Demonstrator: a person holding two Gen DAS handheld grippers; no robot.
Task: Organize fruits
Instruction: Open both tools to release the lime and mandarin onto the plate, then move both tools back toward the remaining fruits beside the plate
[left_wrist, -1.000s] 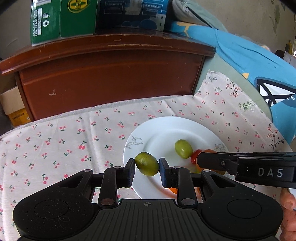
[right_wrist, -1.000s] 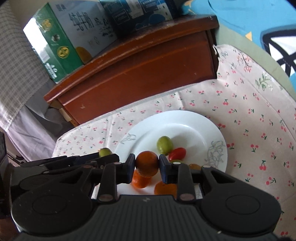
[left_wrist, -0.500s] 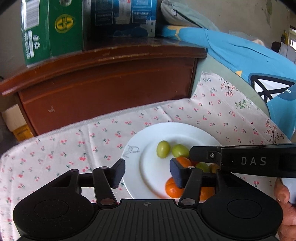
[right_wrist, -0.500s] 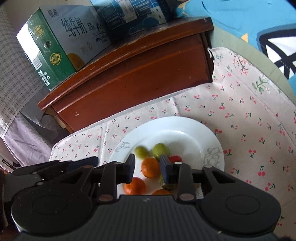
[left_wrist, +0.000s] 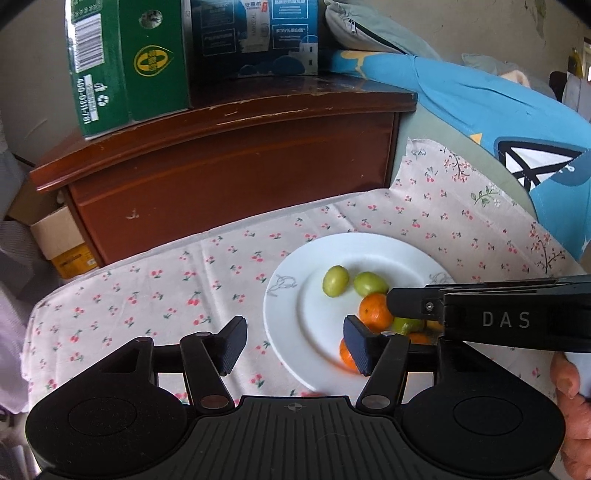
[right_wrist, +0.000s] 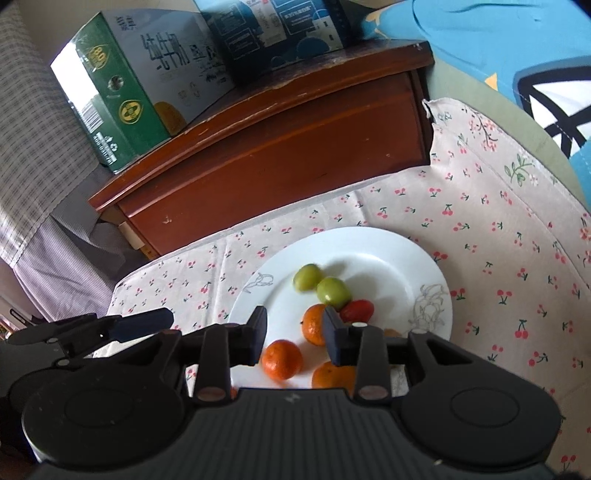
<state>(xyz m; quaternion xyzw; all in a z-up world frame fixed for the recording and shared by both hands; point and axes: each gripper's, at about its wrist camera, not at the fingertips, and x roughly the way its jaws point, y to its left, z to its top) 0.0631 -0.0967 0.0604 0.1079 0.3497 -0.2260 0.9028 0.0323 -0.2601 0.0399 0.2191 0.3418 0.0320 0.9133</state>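
A white plate (left_wrist: 388, 254) on the cherry-print cloth holds two green fruits (left_wrist: 335, 280) side by side, several oranges (right_wrist: 282, 359) and a red tomato (right_wrist: 356, 310). My left gripper (left_wrist: 295, 343) hovers over the plate's left rim, its jaws opening with nothing between them. My right gripper (right_wrist: 295, 338) hangs above the plate's near side, its jaws also opening. One orange (right_wrist: 316, 324) lies on the plate below the gap, and the pads are clear of it. In the left wrist view, the right gripper's fingers (left_wrist: 410, 308) reach in from the right over the fruit.
A dark wooden cabinet (left_wrist: 229, 177) stands behind the cloth with a green carton (left_wrist: 129, 62) and a blue box (left_wrist: 258, 37) on top. Blue fabric (left_wrist: 498, 110) lies at the right. A person's hand (left_wrist: 569, 376) shows at the right edge.
The left gripper let a green fruit go onto the plate, opened and drew back upward. The right gripper released its orange onto the plate and has widened slightly.
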